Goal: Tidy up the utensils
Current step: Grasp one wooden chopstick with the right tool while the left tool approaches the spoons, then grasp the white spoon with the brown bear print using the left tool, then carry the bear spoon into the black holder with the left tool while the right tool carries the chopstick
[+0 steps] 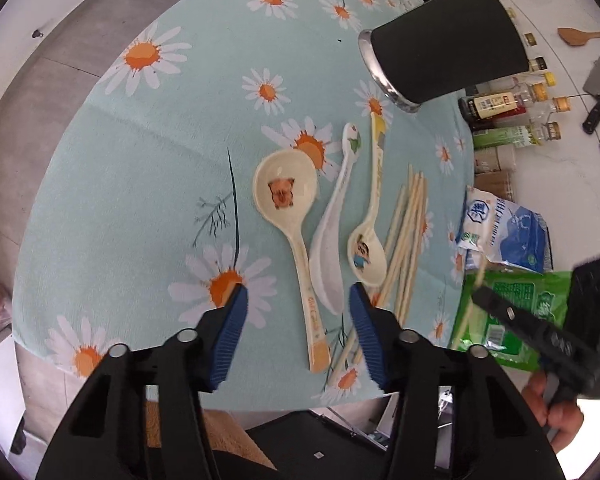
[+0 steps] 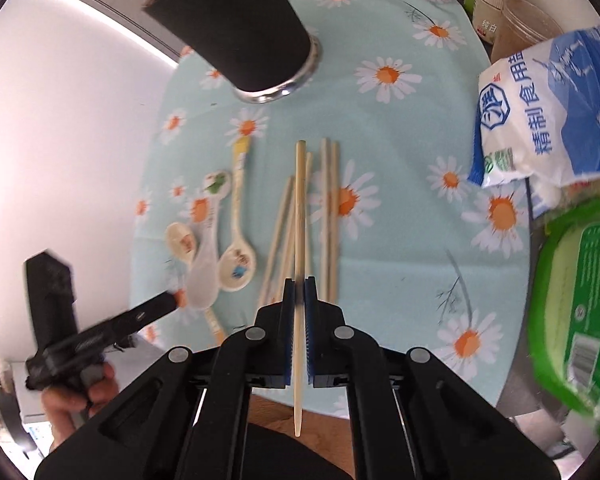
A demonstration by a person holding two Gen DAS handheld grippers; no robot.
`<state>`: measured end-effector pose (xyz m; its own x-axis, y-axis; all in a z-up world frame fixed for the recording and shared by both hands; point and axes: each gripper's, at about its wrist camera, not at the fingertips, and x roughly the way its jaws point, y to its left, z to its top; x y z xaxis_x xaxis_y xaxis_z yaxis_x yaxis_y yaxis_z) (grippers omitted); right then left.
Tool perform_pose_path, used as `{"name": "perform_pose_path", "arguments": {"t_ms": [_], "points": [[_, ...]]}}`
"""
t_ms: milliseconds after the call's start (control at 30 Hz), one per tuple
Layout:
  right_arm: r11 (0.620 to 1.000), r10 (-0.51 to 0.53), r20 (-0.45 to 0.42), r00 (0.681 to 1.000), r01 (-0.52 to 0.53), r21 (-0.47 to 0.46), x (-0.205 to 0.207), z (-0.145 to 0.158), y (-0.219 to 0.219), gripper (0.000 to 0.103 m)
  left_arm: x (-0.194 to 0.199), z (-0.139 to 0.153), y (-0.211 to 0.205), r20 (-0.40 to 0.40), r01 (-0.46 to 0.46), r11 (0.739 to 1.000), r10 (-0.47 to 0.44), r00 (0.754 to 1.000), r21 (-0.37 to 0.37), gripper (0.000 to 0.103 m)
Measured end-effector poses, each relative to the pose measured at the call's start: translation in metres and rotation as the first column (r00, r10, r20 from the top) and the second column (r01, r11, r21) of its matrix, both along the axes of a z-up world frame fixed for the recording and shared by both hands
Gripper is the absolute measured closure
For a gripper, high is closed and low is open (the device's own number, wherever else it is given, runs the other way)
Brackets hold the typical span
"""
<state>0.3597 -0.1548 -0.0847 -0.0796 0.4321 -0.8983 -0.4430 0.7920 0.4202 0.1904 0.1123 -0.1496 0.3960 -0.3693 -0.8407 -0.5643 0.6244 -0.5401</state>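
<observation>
- Between the blue pads of the right tongs, one chopstick is clamped; the jaws are closed to the width of the stick, which runs forward along the fingers and also sticks out behind the pads.
- The left tongs are held wide open with nothing in them, above the handles of the three spoons lying on the table.
- The remaining chopsticks lie loose on the floral cloth, just beside the spoons.
- The black utensil holder stands upright at the far side of the cloth, well apart from the clamped stick; its opening is not shown in either view.
- The step in hand is judged to be transfer of the clamped chopstick to the holder.
- The stick should be tipped to near vertical before it is brought over the rim, since a level approach is likely to strike the wall.
- Grip pressure should be kept until the lower end is inside; a smooth stick may pivot between ribbed pads.
- The salt bag on the right should be given clearance.
</observation>
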Motion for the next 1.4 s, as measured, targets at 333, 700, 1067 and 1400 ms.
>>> {"name": "perform_pose_path", "arguments": {"t_ms": [333,700,1067,1400], "points": [[0.996,0.018,-0.027,0.999,-0.015,0.092,-0.033,0.002,-0.016,0.097,0.034,-0.006,0.024,-0.024,-0.01,0.991,0.014,1.0,0.134,0.068],[0.996,0.068,-0.023,0.997,-0.066,0.067,-0.035,0.001,0.0,0.097,0.047,-0.007,0.021,0.015,0.045,0.977,-0.05,0.999,0.211,0.095],[0.992,0.121,-0.044,0.992,-0.119,0.033,-0.026,0.012,0.047,0.097,0.05,0.014,0.033,0.088,0.101,0.972,-0.122,0.989,0.213,0.1],[0.991,0.119,0.021,0.993,-0.12,0.067,-0.014,0.037,0.094,0.097,0.032,0.044,0.052,0.229,0.147,0.962,-0.2,0.953,0.23,0.1]]}}
